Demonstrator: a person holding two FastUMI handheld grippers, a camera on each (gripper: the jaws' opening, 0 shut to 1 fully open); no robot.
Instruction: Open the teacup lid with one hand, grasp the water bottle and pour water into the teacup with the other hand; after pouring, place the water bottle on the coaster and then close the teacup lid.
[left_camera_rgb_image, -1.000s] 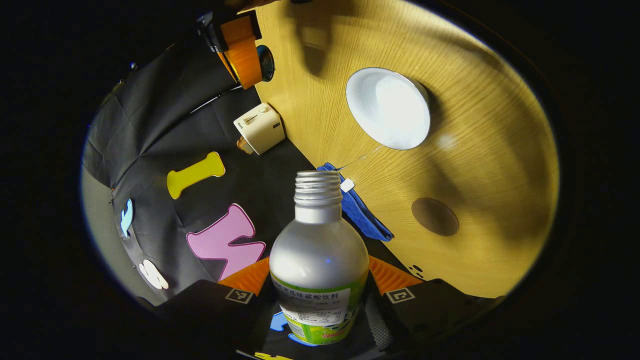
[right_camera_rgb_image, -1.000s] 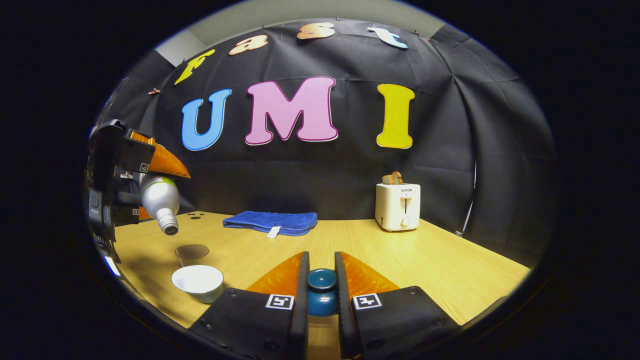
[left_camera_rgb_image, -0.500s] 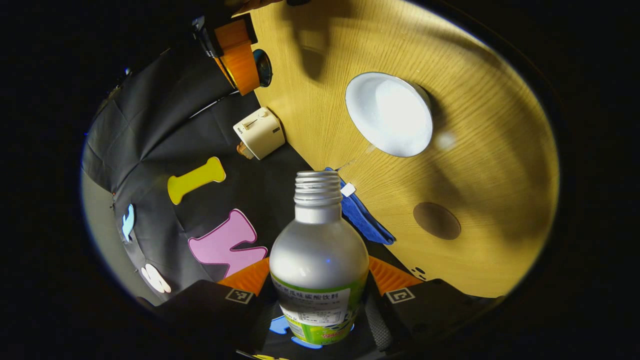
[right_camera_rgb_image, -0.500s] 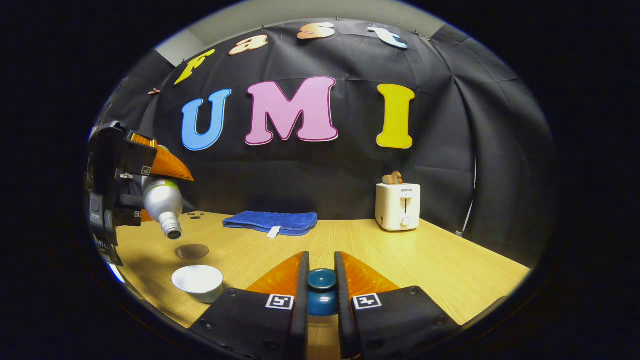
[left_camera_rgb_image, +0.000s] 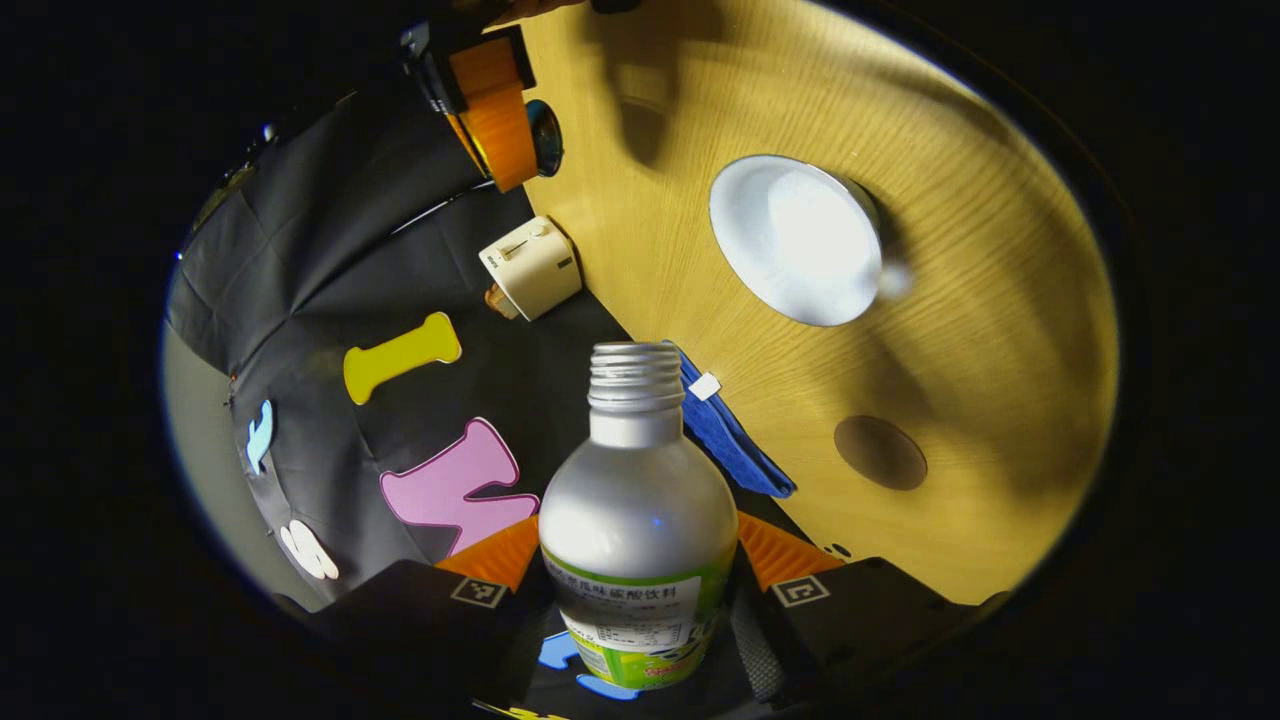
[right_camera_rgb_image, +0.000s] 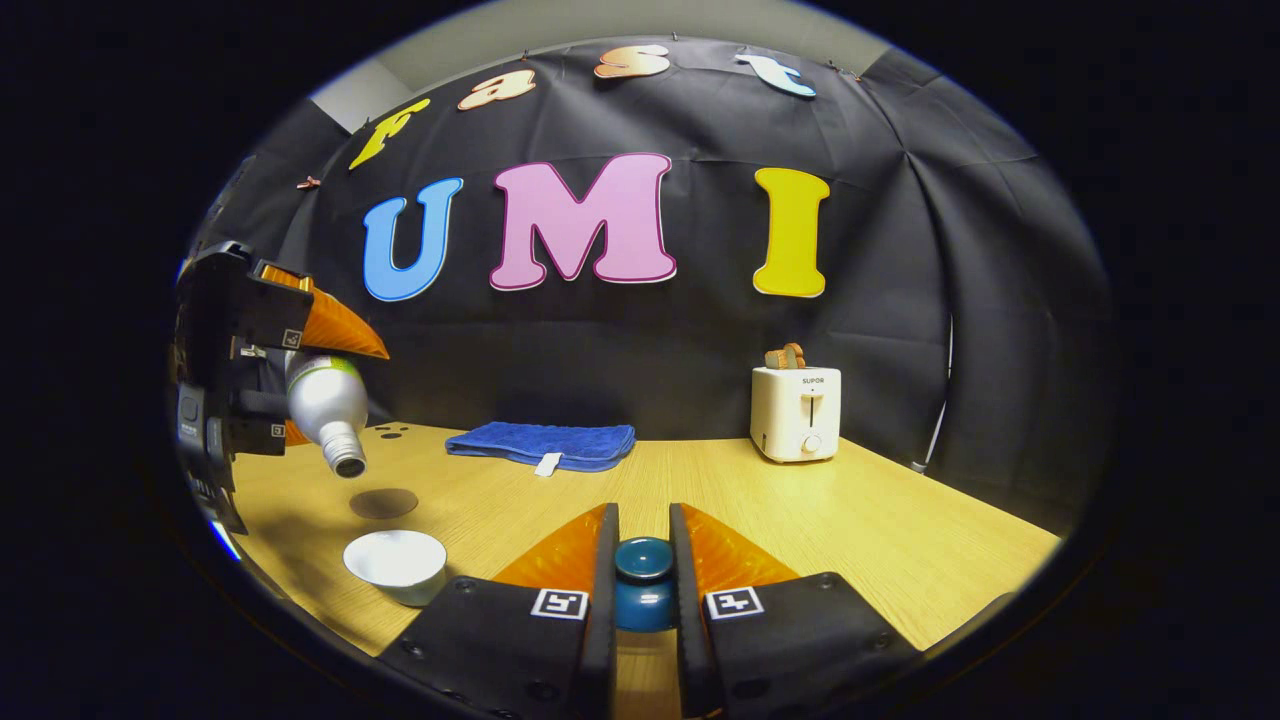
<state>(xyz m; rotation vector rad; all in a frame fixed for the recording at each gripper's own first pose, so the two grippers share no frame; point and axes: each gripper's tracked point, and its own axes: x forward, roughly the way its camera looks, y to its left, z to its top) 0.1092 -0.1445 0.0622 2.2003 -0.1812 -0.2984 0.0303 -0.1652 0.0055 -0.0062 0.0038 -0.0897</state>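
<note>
— Where's the bottle?

— In the left gripper, jaws clenched on its lower body, one orange finger on each side. The bottle is silver with a green label, its cap is off, and it is tipped neck-down above the counter. From the right gripper view you can see the same bottle held up in the air, mouth pointing down and toward the cup.

— And the cup?

— The white teacup sits open on the counter, below the bottle's mouth and a little nearer. In the left gripper view the teacup shows its pale inside; I cannot tell whether there is water in it, as the glare washes it out.

— The lid?

— The dark blue lid is pinched by its knob between the fingers of the right gripper, held off the cup and to the side.

— The coaster?

— A small brown coaster lies bare on the counter just beyond the cup. Farther back there's a folded blue towel and, well apart to the right, a white toaster with bread in it.
</note>
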